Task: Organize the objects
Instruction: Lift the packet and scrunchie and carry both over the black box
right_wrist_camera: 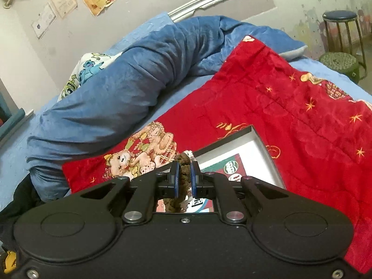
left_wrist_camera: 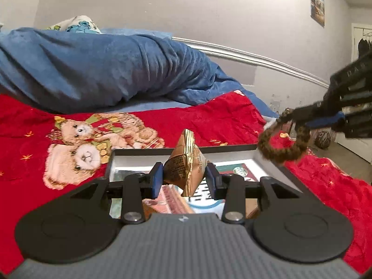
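Note:
My left gripper is shut on a gold-brown snack packet, held upright above a shallow black-rimmed box with a white inside that lies on the red blanket. Colourful packets lie in the box. My right gripper comes in from the right, shut on a brown fuzzy hair scrunchie that dangles over the box's far right corner. In the right wrist view the same gripper pinches the scrunchie between blue pads, with the box just beyond.
A red teddy-bear blanket covers the bed, with a rolled blue duvet behind it and a white bed rail at the wall. A stool and a green seat stand past the bed.

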A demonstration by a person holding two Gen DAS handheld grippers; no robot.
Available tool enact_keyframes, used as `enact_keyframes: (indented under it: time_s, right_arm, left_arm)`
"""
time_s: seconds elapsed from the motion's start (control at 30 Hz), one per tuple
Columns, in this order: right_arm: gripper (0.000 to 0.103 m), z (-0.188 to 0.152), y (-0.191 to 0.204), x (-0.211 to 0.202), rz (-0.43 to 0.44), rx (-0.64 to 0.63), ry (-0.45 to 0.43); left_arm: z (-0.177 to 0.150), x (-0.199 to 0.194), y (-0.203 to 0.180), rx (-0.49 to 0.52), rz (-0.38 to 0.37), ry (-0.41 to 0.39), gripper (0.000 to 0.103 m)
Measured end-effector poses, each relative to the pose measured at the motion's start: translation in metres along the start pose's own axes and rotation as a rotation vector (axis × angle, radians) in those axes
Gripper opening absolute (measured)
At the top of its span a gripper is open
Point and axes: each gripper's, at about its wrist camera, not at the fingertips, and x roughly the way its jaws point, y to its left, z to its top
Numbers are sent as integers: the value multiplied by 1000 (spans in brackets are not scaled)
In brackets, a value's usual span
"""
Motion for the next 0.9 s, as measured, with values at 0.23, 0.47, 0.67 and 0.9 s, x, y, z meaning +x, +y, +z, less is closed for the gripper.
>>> enact_keyframes:
  time_s: [0.23,0.47,0.67,0.9]
  right_arm:
    - [11,-2,-10,3,-39,19,3]
    - [11,-12,-18,17,66,7,-18]
    - [11,-18,-25,36,50,56,21]
    - [11,-25,-42,51,29,126,55]
  left_arm:
    - [11,24,-22,48,49,66,43]
    - [0,41,-25,56,48,122,43]
    - [-19,39,-35,141,51,133,43]
    - [-14,40,-35,105,42,129,43]
